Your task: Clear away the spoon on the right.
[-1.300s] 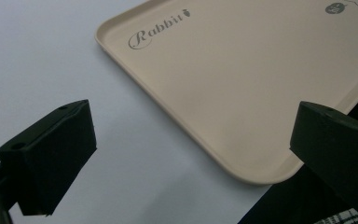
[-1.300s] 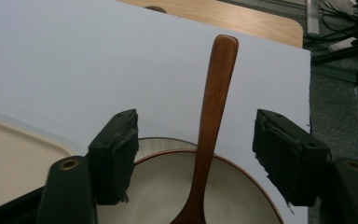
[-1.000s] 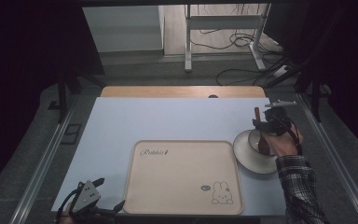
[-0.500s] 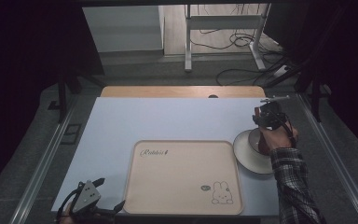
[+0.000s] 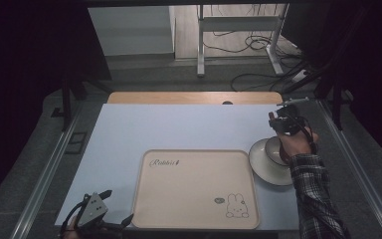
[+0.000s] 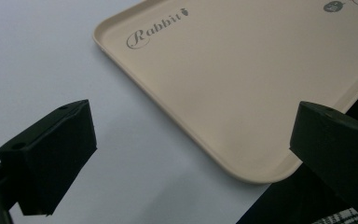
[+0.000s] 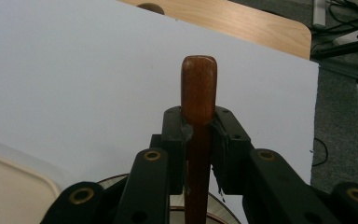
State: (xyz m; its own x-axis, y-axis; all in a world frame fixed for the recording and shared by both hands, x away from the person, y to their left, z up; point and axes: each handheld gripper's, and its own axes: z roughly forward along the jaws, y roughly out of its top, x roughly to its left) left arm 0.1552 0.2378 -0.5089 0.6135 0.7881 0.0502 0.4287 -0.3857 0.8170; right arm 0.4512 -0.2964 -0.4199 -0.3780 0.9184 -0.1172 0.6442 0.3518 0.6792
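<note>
- The reddish-brown wooden handle (image 7: 198, 88) stands upright over the white bowl (image 5: 274, 151) on the white round plate (image 5: 263, 171), right of the beige rabbit tray (image 5: 195, 191).
- The right gripper (image 7: 198, 122) has just closed, fingers (image 7: 174, 126) pinching the handle.
- The left gripper (image 6: 191, 140) hovers with fingers spread over the desk (image 5: 179, 127).

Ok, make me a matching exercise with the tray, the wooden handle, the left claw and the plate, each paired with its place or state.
1. tray
2. wooden handle
3. left claw
4. plate

a. open, by the tray's near corner
b. clamped in the right claw, which has just been closing
c. under a bowl, right of the tray
d. empty, rabbit drawing

Pairs: 1-d, 2-b, 3-a, 4-c
</note>
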